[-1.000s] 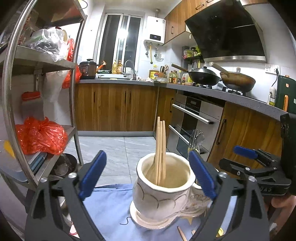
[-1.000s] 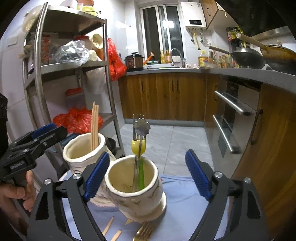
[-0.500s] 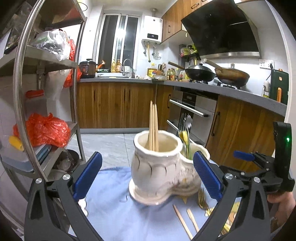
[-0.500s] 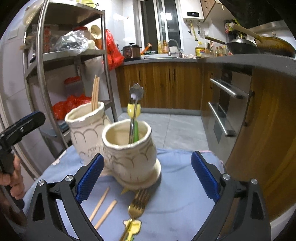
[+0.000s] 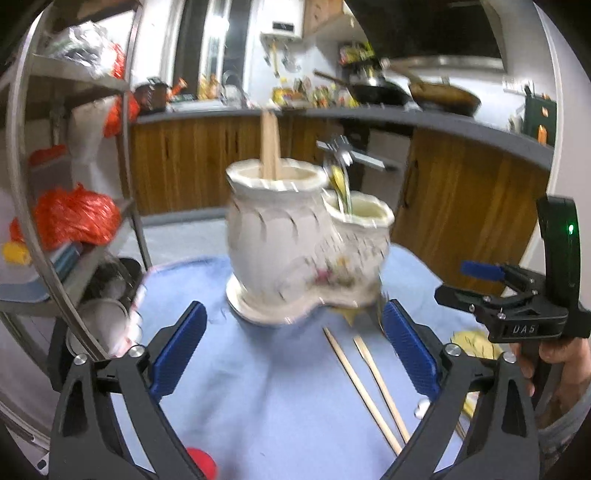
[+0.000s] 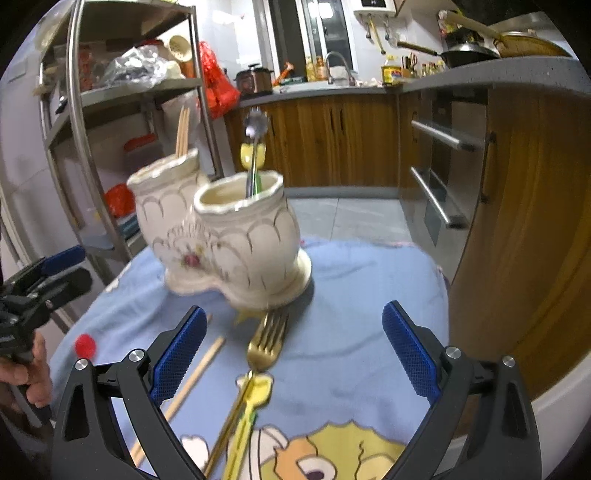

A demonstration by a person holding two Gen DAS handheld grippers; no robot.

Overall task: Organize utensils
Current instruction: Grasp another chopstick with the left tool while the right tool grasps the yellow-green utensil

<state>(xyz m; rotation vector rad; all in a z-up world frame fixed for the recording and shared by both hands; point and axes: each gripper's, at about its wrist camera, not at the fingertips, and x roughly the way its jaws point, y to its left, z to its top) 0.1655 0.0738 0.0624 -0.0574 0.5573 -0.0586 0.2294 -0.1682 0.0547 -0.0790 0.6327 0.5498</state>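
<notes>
While left tool [image 5: 291, 350] narrows empty, right tool [image 6: 293, 350] gapes over gold fork [image 6: 267, 341], scalloped ceramic holder [image 6: 236, 243] beyond.

A home kitchen. Brown wooden cupboards [image 6: 332, 140] under a grey counter [image 6: 480, 75], with a sink tap [image 6: 334, 61], a built-in oven [image 6: 439, 158] and two big pans [image 5: 406, 94] on the stove. Also a metal rack [image 6: 122, 122] full of bags and boxes, and a white water heater [image 5: 282, 27] on the wall.
</notes>
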